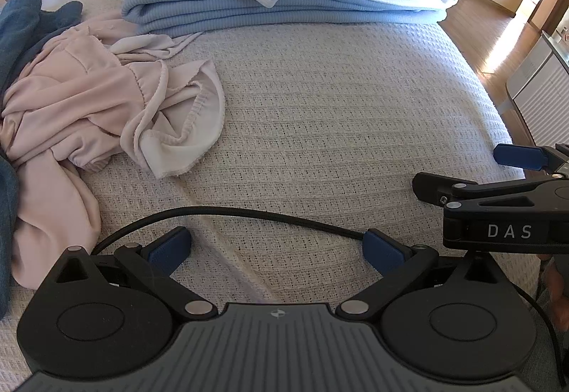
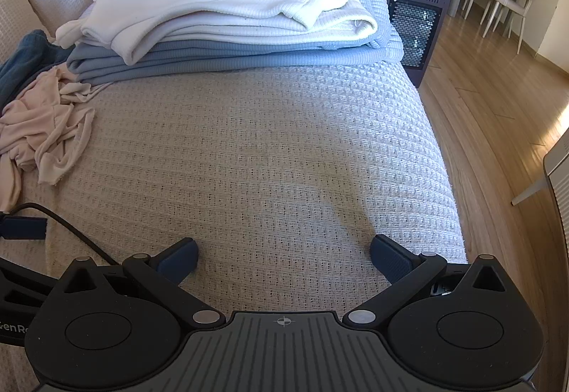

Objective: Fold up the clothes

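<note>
Waffle-weave beige bedspread (image 2: 284,150) lies bare ahead; I hold left gripper (image 1: 277,246) and right gripper (image 2: 284,253) spread empty, ready for crumpled pink garment (image 1: 89,100).

your left gripper (image 1: 277,250) is spread wide, its two blue pads (image 1: 170,248) far apart with nothing between them. it points forward and level, held low. your right gripper (image 2: 282,255) is spread just as wide, blue pads (image 2: 389,258) well apart and holding nothing, also aimed forward and low. the two sit side by side: from the left wrist view, the right gripper's black linkage and one blue pad show at the right edge, just beside the left one and turned across its view. at the lower right edge there, a bit of your hand (image 1: 558,292) shows behind it.
</note>
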`<action>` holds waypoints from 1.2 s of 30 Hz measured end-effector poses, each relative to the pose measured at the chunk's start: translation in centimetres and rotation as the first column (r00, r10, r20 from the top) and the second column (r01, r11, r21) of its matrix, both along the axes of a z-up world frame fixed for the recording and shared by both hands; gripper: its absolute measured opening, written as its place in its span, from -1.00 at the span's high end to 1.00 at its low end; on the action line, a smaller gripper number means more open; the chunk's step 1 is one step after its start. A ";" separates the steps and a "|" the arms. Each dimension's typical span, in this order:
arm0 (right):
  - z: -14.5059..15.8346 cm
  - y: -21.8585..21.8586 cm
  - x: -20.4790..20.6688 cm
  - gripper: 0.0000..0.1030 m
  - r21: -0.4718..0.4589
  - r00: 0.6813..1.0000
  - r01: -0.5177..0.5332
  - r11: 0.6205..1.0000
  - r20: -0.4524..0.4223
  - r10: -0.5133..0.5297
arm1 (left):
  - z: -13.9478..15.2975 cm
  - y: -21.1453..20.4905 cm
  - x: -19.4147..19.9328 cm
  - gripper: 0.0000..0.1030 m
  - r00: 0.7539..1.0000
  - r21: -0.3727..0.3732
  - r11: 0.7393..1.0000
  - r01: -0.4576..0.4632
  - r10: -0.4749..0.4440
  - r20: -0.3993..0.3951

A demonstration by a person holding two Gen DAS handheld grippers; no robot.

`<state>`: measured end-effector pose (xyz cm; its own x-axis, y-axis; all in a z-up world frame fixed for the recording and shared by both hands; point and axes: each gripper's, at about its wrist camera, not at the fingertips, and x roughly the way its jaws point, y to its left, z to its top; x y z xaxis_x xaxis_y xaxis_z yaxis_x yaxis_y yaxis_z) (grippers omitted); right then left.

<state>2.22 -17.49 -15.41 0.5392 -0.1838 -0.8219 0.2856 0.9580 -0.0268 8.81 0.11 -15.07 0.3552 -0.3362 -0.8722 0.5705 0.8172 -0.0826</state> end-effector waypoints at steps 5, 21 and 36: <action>0.0 0.0 0.0 -1.00 0.000 1.000 0.000 1.000 -0.001 0.000 | 0.0 0.0 0.0 -1.00 1.000 0.000 1.000 -0.001 0.001 0.002; 0.0 -0.1 0.0 -1.00 -0.001 1.000 -0.002 1.000 -0.001 0.002 | 0.1 -0.2 0.2 -1.00 1.000 -0.002 1.000 -0.004 0.004 0.007; 0.0 -0.4 -0.1 -1.00 0.003 1.000 -0.003 1.000 0.002 0.003 | 0.1 -0.3 0.2 -1.00 1.000 0.003 1.000 -0.005 0.005 0.005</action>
<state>2.08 -17.87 -15.37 0.5415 -0.1792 -0.8214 0.2827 0.9589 -0.0229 9.02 -0.15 -14.92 0.3608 -0.3319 -0.8716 0.5671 0.8200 -0.0775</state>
